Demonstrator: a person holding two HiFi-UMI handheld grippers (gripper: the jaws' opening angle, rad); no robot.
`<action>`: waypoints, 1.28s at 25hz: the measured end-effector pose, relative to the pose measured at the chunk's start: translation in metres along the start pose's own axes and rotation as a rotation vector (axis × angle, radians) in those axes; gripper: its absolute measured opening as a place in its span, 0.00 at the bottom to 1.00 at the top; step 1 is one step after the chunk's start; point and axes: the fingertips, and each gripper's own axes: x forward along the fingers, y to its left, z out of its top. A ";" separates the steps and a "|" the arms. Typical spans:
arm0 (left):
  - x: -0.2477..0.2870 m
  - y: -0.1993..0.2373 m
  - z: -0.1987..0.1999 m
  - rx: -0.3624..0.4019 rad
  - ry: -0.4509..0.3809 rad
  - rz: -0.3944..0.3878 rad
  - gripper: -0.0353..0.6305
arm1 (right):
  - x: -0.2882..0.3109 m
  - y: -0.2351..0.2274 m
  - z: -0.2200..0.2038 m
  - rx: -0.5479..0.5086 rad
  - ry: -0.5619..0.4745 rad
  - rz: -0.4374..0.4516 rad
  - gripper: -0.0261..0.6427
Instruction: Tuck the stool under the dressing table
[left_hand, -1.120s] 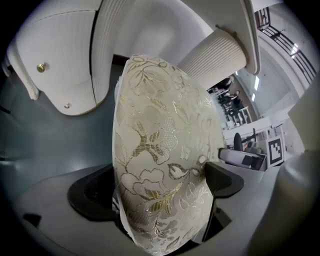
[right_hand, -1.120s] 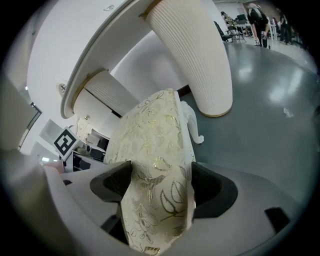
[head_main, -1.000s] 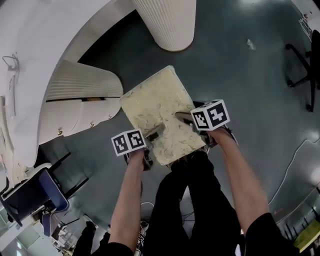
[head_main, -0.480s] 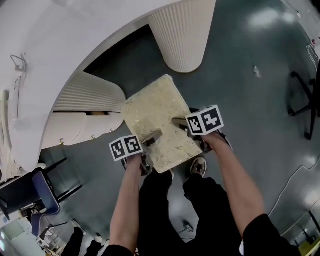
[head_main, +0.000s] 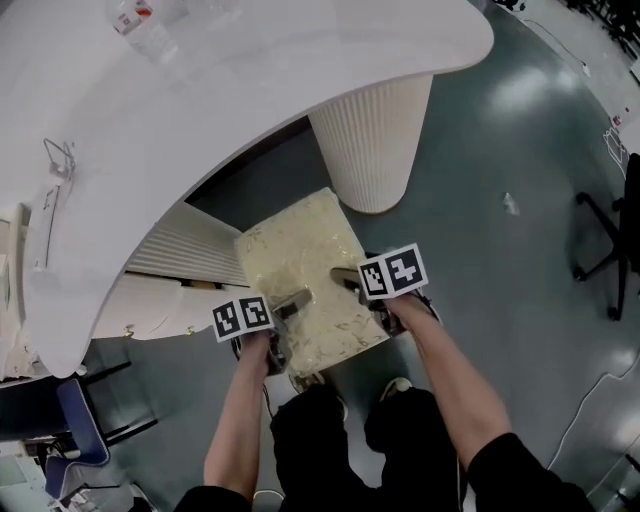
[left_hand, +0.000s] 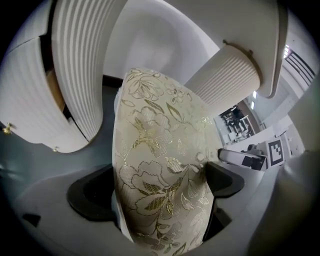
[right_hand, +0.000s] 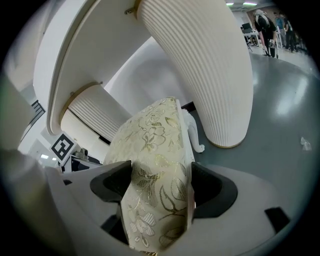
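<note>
Stool (head_main: 300, 275) at the middle of the head view, padded top in cream fabric with gold flowers, on the dark grey floor (head_main: 520, 300). Far end pointing into the gap between the ribbed pedestal (head_main: 372, 140) at upper centre and the ribbed cabinet (head_main: 175, 265) at left, just below the rim of the white curved surface (head_main: 250, 90) that fills the upper left.

Left tongs (head_main: 296, 301) clamped on the lower left edge of the cushion; in the left gripper view, dark jaws pressed into the fabric on both sides. Right tongs (head_main: 345, 276) clamped on the cushion's right edge, jaws likewise biting the padding in the right gripper view.

Clear bottle (head_main: 140, 20) lying on the surface at top left. Black office chair (head_main: 610, 230) at the far right edge.
</note>
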 end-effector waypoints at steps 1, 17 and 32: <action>0.001 0.000 0.006 0.003 -0.009 0.002 0.89 | 0.002 -0.001 0.006 -0.005 -0.010 0.001 0.54; 0.009 0.022 0.084 0.044 -0.163 -0.011 0.90 | 0.044 -0.002 0.071 -0.038 -0.107 -0.009 0.54; 0.022 0.038 0.160 0.055 -0.271 -0.014 0.91 | 0.084 -0.011 0.138 -0.068 -0.172 -0.009 0.54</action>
